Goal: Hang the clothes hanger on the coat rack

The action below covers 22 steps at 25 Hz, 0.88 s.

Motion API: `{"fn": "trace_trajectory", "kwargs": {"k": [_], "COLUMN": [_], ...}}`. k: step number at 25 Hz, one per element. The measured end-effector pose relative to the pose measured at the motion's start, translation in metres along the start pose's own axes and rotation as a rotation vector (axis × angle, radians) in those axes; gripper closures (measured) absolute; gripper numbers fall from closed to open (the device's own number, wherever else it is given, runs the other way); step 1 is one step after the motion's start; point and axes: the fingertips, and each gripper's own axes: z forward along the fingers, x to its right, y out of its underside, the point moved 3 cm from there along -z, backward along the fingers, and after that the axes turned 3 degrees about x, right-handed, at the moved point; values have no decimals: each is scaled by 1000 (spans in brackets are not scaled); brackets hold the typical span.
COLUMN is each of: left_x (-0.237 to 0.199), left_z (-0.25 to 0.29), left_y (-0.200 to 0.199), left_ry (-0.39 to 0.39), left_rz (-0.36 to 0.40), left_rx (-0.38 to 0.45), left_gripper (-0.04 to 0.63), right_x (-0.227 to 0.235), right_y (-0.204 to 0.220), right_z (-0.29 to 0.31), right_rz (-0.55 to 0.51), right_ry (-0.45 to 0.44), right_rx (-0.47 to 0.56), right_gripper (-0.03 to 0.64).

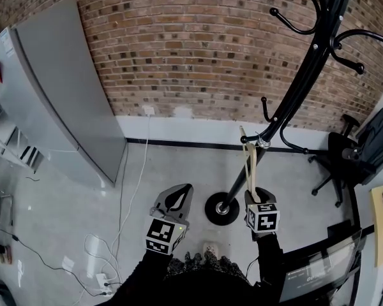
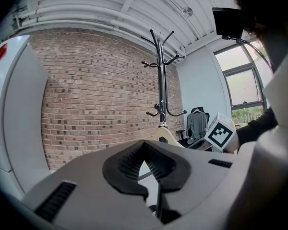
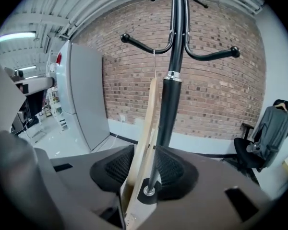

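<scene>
Because the wooden clothes hanger [image 3: 145, 128] hangs by only a thin wire hook [image 3: 154, 63] on one low arm [image 3: 141, 44] of the coat rack [image 1: 301, 78], a small bump could knock it off. The hanger hangs down right beside the black pole [image 3: 172, 109], and its low end sits between the two jaws of the right gripper [image 3: 144, 150]. Those jaws are spread wide, and I think they do not squeeze the wood, so the hanger looks like it hangs by itself. That is the tricky part. If the right gripper pulls away to the side or tips up, a jaw could catch the wood and push it up, and the wire could hop off the arm. Then the hanger would drop onto the floor [image 1: 153, 183] near the round foot [image 1: 222, 209] of the rack. I cannot see how far the wire goes over the arm, so it may not sit well. A hard tug could also make the hanger swing and bang the pole. The left gripper [image 1: 182, 193] is closed with nothing in it, low and off to the side, so it would likely be too far away to catch a fall.
</scene>
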Motion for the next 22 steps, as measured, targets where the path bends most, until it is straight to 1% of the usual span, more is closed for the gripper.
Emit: {"fn": "trace_trajectory", "kwargs": {"k": [4,7,11,14,18,22], "left_x": [4,8,16,24,37,48], "left_z": [-9,-17,-26,-27,-20,-19], "left_y": [-2,0,1,2,-5,-15], "left_ry": [7,14,47,79,112,122], "left_rz": [4,-2,-5,-3,10,12], "left_rx": [1,-1,1,3,21,35], "left_gripper": [588,588,588,588,588,588], "right_x": [4,7,1,-7,-14,-22], "right_y": [-9,-20,-34,-33,-32,-36], "right_z": [-20,-39,-68,-84,-104,-124], "right_rz": [15,4,35,40,64,61], "right_ry": [25,80,110,134,138,116], "right_rx": [39,79,150,157,187,230], "right_gripper": [492,492,492,492,492,494]}}
